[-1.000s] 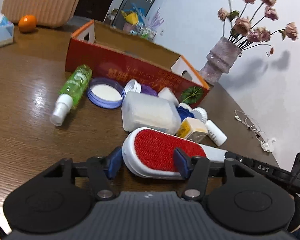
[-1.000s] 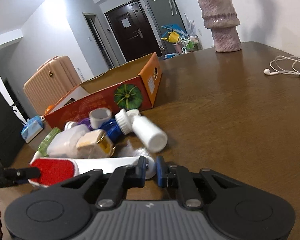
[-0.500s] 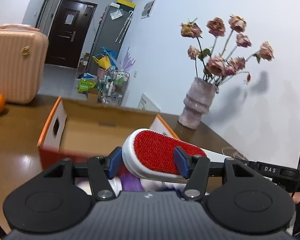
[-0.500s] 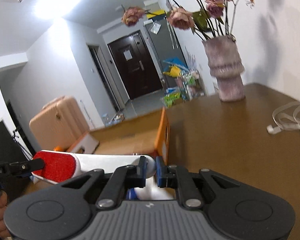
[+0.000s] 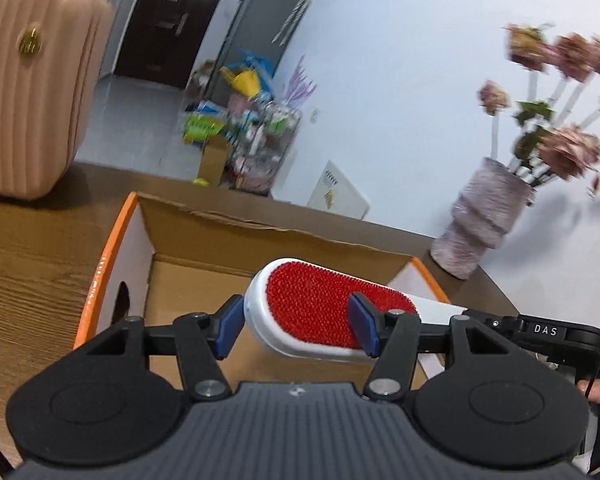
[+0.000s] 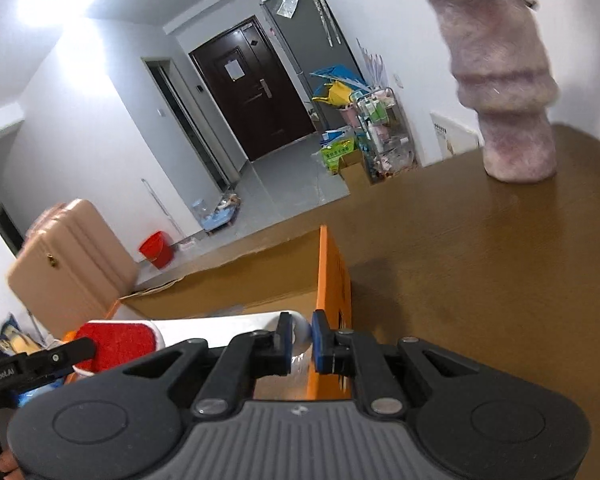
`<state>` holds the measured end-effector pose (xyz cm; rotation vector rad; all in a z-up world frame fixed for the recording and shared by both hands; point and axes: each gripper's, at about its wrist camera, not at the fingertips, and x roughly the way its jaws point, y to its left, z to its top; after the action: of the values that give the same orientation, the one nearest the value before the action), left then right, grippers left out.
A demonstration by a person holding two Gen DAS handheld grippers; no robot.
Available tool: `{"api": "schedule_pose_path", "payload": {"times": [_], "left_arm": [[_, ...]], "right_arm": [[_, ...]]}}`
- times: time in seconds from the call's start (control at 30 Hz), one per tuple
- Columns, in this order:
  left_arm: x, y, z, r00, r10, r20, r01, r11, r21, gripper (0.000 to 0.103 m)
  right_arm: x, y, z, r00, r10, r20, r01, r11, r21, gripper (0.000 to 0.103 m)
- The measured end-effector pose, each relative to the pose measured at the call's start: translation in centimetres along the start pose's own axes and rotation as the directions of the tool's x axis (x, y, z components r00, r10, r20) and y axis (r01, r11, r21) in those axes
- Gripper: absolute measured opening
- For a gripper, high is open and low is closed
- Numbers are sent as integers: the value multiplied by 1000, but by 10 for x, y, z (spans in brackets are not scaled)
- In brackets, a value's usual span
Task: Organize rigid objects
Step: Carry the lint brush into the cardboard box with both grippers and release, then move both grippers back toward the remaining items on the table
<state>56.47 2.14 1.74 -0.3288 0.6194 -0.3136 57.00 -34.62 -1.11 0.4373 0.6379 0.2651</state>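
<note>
A white lint brush (image 5: 320, 312) with a red bristle pad hangs above the open cardboard box (image 5: 204, 268), which has orange outer walls. My left gripper (image 5: 296, 328) is shut on the brush's red head, one blue pad on each side. In the right wrist view the same lint brush (image 6: 204, 330) stretches leftward, and my right gripper (image 6: 300, 342) is shut on the tip of its white handle, just inside the cardboard box's orange wall (image 6: 334, 276). The box floor below the brush shows bare cardboard.
A fuzzy pink vase (image 5: 480, 224) of dried flowers stands on the brown wooden table (image 6: 480, 280) right of the box. A pink suitcase (image 5: 24, 88) stands off the table's left. A red bucket (image 6: 156, 250) and a cluttered trolley (image 6: 384, 136) stand on the floor behind.
Both grippers lifted the lint brush off the table's pile of small objects and carried it forward over the box. The pile has dropped out of view.
</note>
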Motion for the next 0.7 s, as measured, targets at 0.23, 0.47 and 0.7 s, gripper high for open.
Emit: {"api": "schedule_pose_path", "payload": {"times": [0.23, 0.47, 0.7], "left_arm": [[15, 17, -3, 989, 141, -37, -140, 990, 18, 58], [-39, -8, -15, 989, 141, 54, -144, 988, 60, 67], [-130, -58, -83, 958, 208, 197, -252, 938, 236, 83]], "right_arm": [[59, 48, 11, 989, -143, -36, 132, 966, -222, 11], [60, 75, -6, 985, -171, -30, 154, 941, -301, 43], [-68, 79, -62, 976, -145, 161, 200, 890, -410, 92]]}}
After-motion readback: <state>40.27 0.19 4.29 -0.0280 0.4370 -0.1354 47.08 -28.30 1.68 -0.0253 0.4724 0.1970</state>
